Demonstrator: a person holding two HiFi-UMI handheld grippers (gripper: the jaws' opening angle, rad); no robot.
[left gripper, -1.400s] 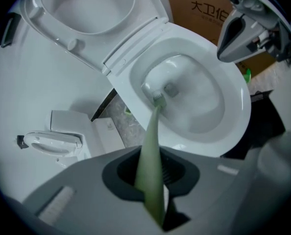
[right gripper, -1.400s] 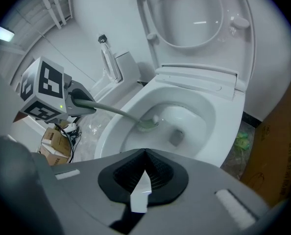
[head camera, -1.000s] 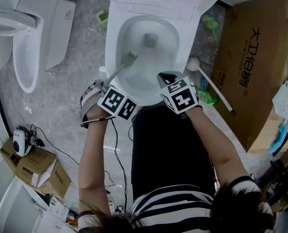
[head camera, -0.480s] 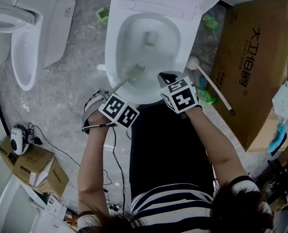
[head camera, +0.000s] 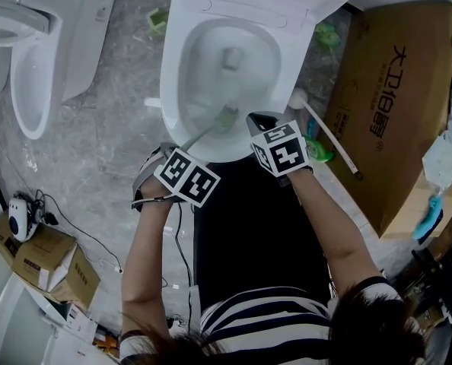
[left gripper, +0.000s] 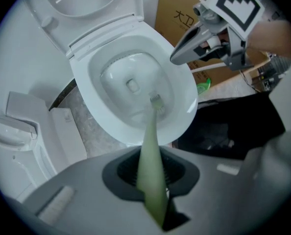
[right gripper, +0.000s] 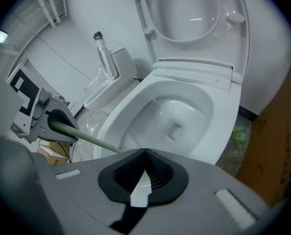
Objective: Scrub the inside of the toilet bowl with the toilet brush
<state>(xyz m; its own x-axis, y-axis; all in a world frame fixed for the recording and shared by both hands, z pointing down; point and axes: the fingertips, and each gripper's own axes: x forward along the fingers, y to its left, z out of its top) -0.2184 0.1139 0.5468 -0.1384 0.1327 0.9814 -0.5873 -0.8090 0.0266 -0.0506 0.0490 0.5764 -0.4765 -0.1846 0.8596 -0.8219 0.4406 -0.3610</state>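
Person standing over an open white toilet bowl (head camera: 167, 82), seen from steeply above, with a pair of hand-held tongs in each hand. The seat and lid are raised at the bowl's twelve o'clock.

The left tongs (head camera: 171, 154) are clamped on the pale green handle of the toilet brush (head camera: 205, 133). The handle slants up toward one o'clock, over the front rim and down into the bowl. The brush head sits low on the inner wall at about six o'clock of the bowl, just short of the drain opening in the middle. The left gripper view shows the handle running straight out between the dark pads to the bristled head inside the bowl.

The right tongs (head camera: 260, 120) hover over the front rim at about five o'clock of the bowl, apart from the brush. Their own view shows the pad tips meeting with nothing held between them.

On the grey marbled floor (head camera: 112, 128), a large brown cardboard box (head camera: 386, 90) stands at three o'clock of the toilet. Between box and bowl lies a second brush with a white head (head camera: 299, 97), beside a green bottle (head camera: 322, 154). Another white toilet (head camera: 28, 74) stands at nine o'clock, and small cartons (head camera: 47, 257) sit at seven o'clock.
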